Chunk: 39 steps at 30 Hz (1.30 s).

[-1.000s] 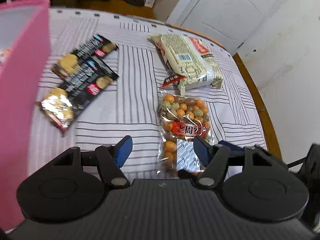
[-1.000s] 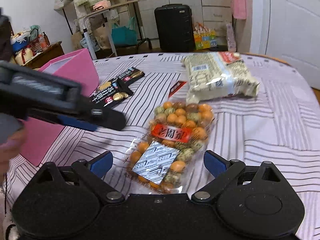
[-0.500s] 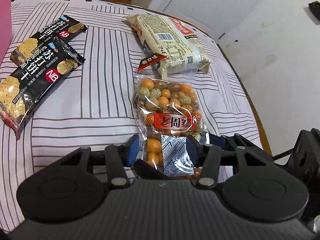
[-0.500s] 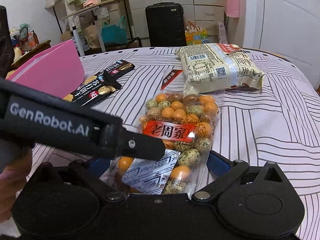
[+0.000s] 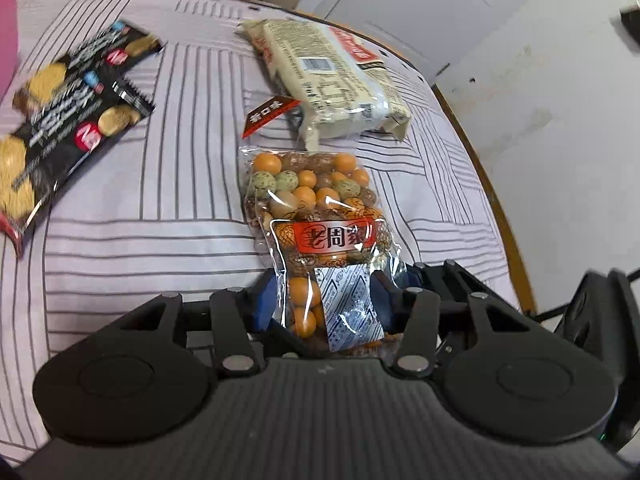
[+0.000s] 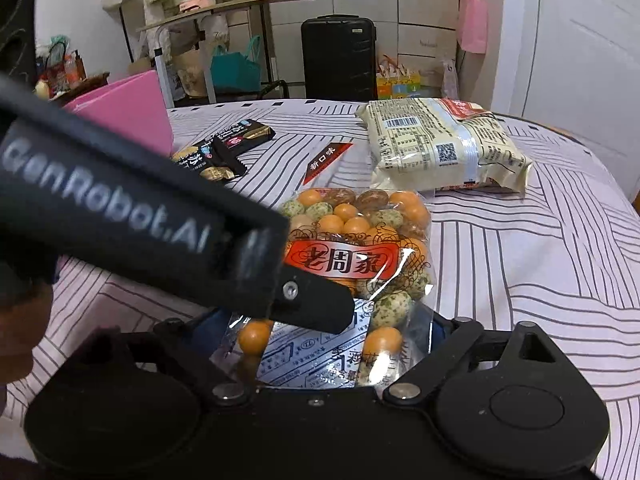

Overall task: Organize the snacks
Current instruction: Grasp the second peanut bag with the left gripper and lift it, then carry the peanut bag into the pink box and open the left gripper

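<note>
Left gripper point(image 5: 323, 304), pitched down twd the table, has its blue pads clamped on the near end of the crinkly clear bag of coated nuts point(image 5: 316, 216), round orange/green/brown balls, lying on the striped cloth point(image 5: 160, 200). Right gripper point(image 6: 328, 332) straddles the same bag end, jaws wide & just narrowing, pads not pressing. Beyond: 1 cream noodle pack point(image 5: 332, 80), 2 glossy black cracker packs point(image 5: 68, 128), 1 pink box point(image 6: 132, 108) at left

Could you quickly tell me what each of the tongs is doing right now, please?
Left tongs: just closed on the mixed-nut bag.
Right tongs: open around the same bag, narrowing, not gripping.
</note>
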### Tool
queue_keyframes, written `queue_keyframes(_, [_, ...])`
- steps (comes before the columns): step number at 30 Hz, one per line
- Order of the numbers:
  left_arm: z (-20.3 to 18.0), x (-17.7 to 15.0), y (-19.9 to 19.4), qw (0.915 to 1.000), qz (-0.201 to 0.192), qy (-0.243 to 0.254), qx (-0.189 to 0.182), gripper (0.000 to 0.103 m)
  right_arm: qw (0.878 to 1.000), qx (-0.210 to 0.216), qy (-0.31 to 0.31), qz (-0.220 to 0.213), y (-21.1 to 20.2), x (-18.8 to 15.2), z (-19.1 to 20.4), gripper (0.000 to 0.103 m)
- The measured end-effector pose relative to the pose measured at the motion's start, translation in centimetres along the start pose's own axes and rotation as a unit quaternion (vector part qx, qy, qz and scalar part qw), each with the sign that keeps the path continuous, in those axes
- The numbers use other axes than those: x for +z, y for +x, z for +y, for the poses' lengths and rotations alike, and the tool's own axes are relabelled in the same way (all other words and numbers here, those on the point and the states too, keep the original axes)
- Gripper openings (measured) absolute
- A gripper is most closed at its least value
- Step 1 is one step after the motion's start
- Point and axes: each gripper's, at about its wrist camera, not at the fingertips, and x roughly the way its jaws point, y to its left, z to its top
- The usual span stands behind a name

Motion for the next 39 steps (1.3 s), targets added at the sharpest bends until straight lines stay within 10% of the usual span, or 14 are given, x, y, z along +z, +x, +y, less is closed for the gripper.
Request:
queue_keyframes(21, [-4.6, -1.9, -5.8, 0.9983, 0.05, -0.009, 0.029, 0.047, 0.999, 0.008, -0.031, 0.042, -7.6, 1.1, 3.1, 0.088])
queue_keyframes(39, [-7.4, -3.9, -15.7, 0.9991, 0.015, -0.008, 0.038, 0.048, 0.991, 0.053, -0.118, 0.027, -15.4, 4.1, 7.0, 0.087])
